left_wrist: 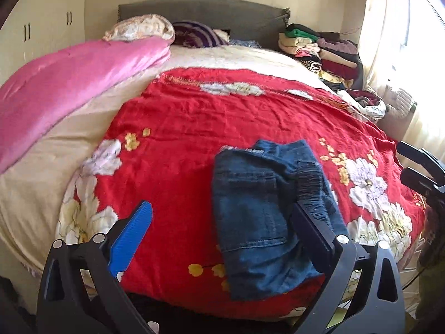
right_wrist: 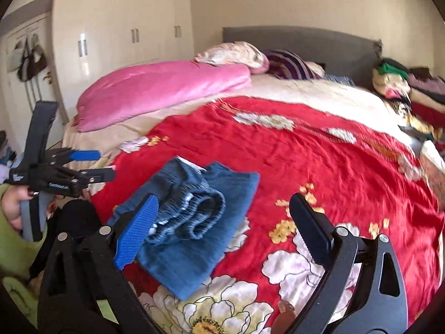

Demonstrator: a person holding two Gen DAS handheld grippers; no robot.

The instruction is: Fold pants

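And there the folded jeans (left_wrist: pixel 264 222) lay, a compact denim bundle on the red floral bedspread (left_wrist: pixel 200 117), close to the near edge of the bed, elastic waistband bunched on top. The left hand-held gripper (left_wrist: pixel 222 222) hung over that near edge, pointed forward across the bed, its fingers spread wide: the blue-padded finger (left_wrist: pixel 133 236) out over bare red cloth to the left, the dark finger (left_wrist: pixel 311 231) in front of the bundle's right side. Nothing was pinched between them.

From the other side, the right hand-held gripper (right_wrist: pixel 225 222) was tilted down toward the bedspread, jaws spread just as wide, blue pad (right_wrist: pixel 136 231) in front of the jeans' (right_wrist: pixel 194 222) near-left edge and the black finger (right_wrist: pixel 308 228) over the printed flowers. Whether that pad actually touched the denim could not be told. In this view the left hand-held gripper (right_wrist: pixel 105 164) showed at the far left, held level in the person's hand (right_wrist: pixel 16 203), fingers parted, well apart from the bundle.

Further back, a pink quilt (left_wrist: pixel 69 89) ran along the left side of the bed, pillows sat against the grey headboard (left_wrist: pixel 203 11), and a stack of folded clothes (left_wrist: pixel 319 53) rested at the far right corner.
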